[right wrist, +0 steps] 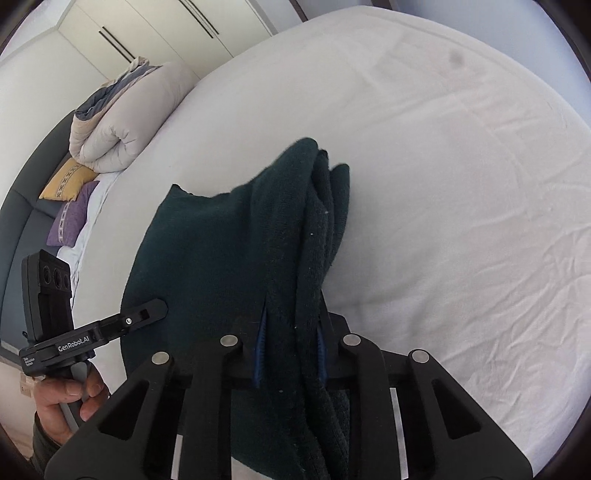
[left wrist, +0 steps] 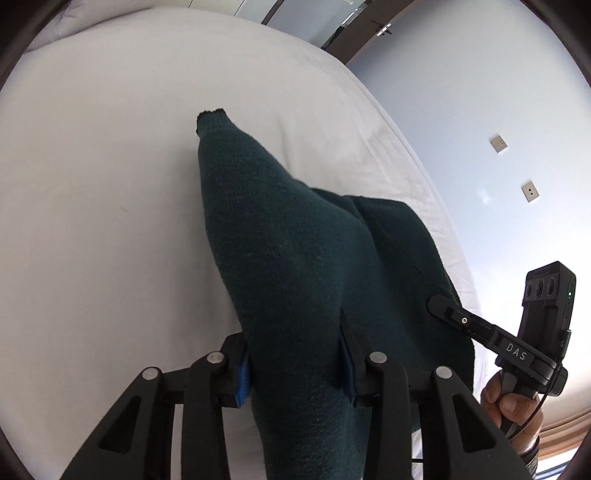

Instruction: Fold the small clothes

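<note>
A dark green knitted garment (left wrist: 295,258) hangs over the white bed (left wrist: 110,184), held up between both grippers. My left gripper (left wrist: 295,365) is shut on one bunched edge of it, the cloth draped over the jaws, and a sleeve points away. My right gripper (right wrist: 291,350) is shut on the other edge, where the garment (right wrist: 221,258) is bunched in thick folds. The right gripper also shows at the right of the left wrist view (left wrist: 443,308), against the cloth. The left gripper shows at the left of the right wrist view (right wrist: 155,308).
A rolled duvet (right wrist: 125,122) with yellow and purple pillows (right wrist: 70,218) lies at the head of the bed. Wardrobe doors (right wrist: 166,33) stand behind. A wall with sockets (left wrist: 498,144) runs along the bed's right edge. The sheet (right wrist: 461,221) is wrinkled.
</note>
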`<state>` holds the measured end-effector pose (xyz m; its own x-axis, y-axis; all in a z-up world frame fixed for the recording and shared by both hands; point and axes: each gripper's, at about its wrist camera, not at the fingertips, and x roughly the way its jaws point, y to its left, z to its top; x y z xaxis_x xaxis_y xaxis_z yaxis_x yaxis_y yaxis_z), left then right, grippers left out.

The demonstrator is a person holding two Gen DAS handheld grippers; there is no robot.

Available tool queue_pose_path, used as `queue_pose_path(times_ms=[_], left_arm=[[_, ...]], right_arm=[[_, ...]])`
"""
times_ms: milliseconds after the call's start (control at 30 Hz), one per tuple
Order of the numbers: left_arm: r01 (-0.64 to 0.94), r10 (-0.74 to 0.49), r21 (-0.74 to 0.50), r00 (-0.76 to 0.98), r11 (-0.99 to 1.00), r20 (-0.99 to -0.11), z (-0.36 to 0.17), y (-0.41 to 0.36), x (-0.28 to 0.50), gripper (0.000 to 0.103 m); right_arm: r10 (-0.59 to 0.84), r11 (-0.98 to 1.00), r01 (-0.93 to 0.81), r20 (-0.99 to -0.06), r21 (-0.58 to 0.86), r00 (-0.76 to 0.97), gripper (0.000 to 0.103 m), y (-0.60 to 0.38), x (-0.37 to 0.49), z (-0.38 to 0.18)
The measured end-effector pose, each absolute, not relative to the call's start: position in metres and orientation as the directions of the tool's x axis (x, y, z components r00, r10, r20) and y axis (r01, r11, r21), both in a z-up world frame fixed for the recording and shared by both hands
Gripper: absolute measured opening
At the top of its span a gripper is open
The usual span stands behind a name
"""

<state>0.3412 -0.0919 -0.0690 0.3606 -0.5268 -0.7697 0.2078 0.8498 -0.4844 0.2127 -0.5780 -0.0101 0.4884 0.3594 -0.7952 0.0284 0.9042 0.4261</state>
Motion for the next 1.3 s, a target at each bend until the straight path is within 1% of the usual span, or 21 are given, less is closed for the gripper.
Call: queue_pose_path(times_ms=[167, 300, 400, 500, 567, 600, 633, 667, 700, 733, 767, 833, 900, 933, 1000, 1033, 1067, 1100, 1133, 1200, 1300], left_arm=[[0.236, -0.479, -0.417, 0.421, 0.878, -0.77, -0.031, -0.034, 0.305, 0.039], [0.209, -0.434, -0.38, 0.445, 0.901, -0.784, -0.024, 0.027, 0.27, 0.039], [0.167, -0.41, -0.376, 0.443, 0.912, -0.797, -0.038, 0.067, 0.25, 0.039], [0.135, -0.397, -0.376, 0.412, 0.917, -0.82, -0.067, 0.09, 0.242, 0.04], [0.109, -0.402, -0.392, 0.39, 0.914, -0.828, -0.09, 0.1, 0.24, 0.044], [0.096, -0.417, -0.415, 0.393, 0.905, -0.82, -0.099, 0.105, 0.239, 0.046], [0.089, -0.438, -0.442, 0.404, 0.892, -0.803, -0.104, 0.109, 0.239, 0.049], [0.079, -0.449, -0.46, 0.415, 0.884, -0.791, -0.106, 0.11, 0.238, 0.054], [0.072, -0.447, -0.463, 0.424, 0.884, -0.788, -0.107, 0.11, 0.236, 0.057], [0.072, -0.435, -0.452, 0.436, 0.889, -0.788, -0.108, 0.11, 0.235, 0.062], [0.074, -0.426, -0.442, 0.447, 0.894, -0.786, -0.108, 0.11, 0.234, 0.065], [0.066, -0.416, -0.439, 0.466, 0.896, -0.781, -0.104, 0.112, 0.228, 0.065], [0.053, -0.37, -0.403, 0.519, 0.914, -0.771, -0.092, 0.114, 0.217, 0.064], [0.057, -0.337, -0.369, 0.557, 0.928, -0.759, -0.082, 0.113, 0.208, 0.063], [0.06, -0.264, -0.293, 0.63, 0.954, -0.73, -0.062, 0.108, 0.19, 0.065], [0.059, -0.221, -0.247, 0.673, 0.967, -0.706, -0.051, 0.104, 0.176, 0.07], [0.064, -0.19, -0.208, 0.711, 0.976, -0.677, -0.04, 0.101, 0.164, 0.079], [0.068, -0.157, -0.16, 0.75, 0.985, -0.642, -0.029, 0.097, 0.149, 0.084], [0.072, -0.12, -0.105, 0.794, 0.992, -0.595, -0.017, 0.091, 0.13, 0.094], [0.056, -0.056, -0.013, 0.868, 0.998, -0.493, 0.003, 0.085, 0.094, 0.103], [0.014, 0.008, 0.058, 0.931, 0.998, -0.365, 0.033, 0.08, 0.045, 0.103]], right_arm=[[0.404, 0.901, -0.069, -0.767, 0.429, 0.499, 0.019, -0.518, 0.191, 0.026], [0.483, 0.865, -0.122, -0.739, 0.487, 0.469, 0.019, -0.466, 0.169, 0.03], [0.533, 0.838, -0.149, -0.728, 0.525, 0.432, 0.019, -0.421, 0.151, 0.021], [0.565, 0.817, -0.141, -0.727, 0.56, 0.39, 0.019, -0.384, 0.136, 0.001], [0.544, 0.832, -0.122, -0.752, 0.541, 0.373, 0.019, -0.367, 0.132, -0.019], [0.509, 0.853, -0.099, -0.777, 0.512, 0.37, 0.019, -0.362, 0.13, -0.032], [0.489, 0.864, -0.072, -0.794, 0.499, 0.361, 0.023, -0.361, 0.128, -0.046], [0.5, 0.854, -0.044, -0.794, 0.518, 0.347, 0.026, -0.363, 0.127, -0.06], [0.518, 0.835, -0.016, -0.777, 0.55, 0.357, 0.03, -0.377, 0.121, -0.07], [0.544, 0.811, 0.001, -0.755, 0.585, 0.367, 0.034, -0.383, 0.12, -0.076], [0.57, 0.787, 0.007, -0.731, 0.617, 0.376, 0.036, -0.387, 0.12, -0.079], [0.585, 0.772, 0.004, -0.714, 0.635, 0.385, 0.04, -0.395, 0.117, -0.083], [0.564, 0.784, 0.014, -0.721, 0.621, 0.402, 0.045, -0.406, 0.109, -0.076], [0.547, 0.794, 0.016, -0.725, 0.608, 0.418, 0.047, -0.408, 0.105, -0.073], [0.49, 0.826, 0.021, -0.737, 0.563, 0.465, 0.048, -0.419, 0.097, -0.061], [0.461, 0.842, 0.029, -0.746, 0.539, 0.481, 0.048, -0.425, 0.089, -0.054], [0.425, 0.86, 0.038, -0.756, 0.508, 0.498, 0.048, -0.43, 0.082, -0.046], [0.393, 0.875, 0.042, -0.758, 0.482, 0.521, 0.048, -0.433, 0.071, -0.038], [0.374, 0.882, 0.042, -0.752, 0.469, 0.543, 0.048, -0.44, 0.059, -0.029], [0.324, 0.899, 0.045, -0.728, 0.436, 0.604, 0.048, -0.453, 0.033, -0.003], [0.251, 0.923, 0.03, -0.661, 0.383, 0.707, 0.05, -0.466, -0.017, 0.036]])
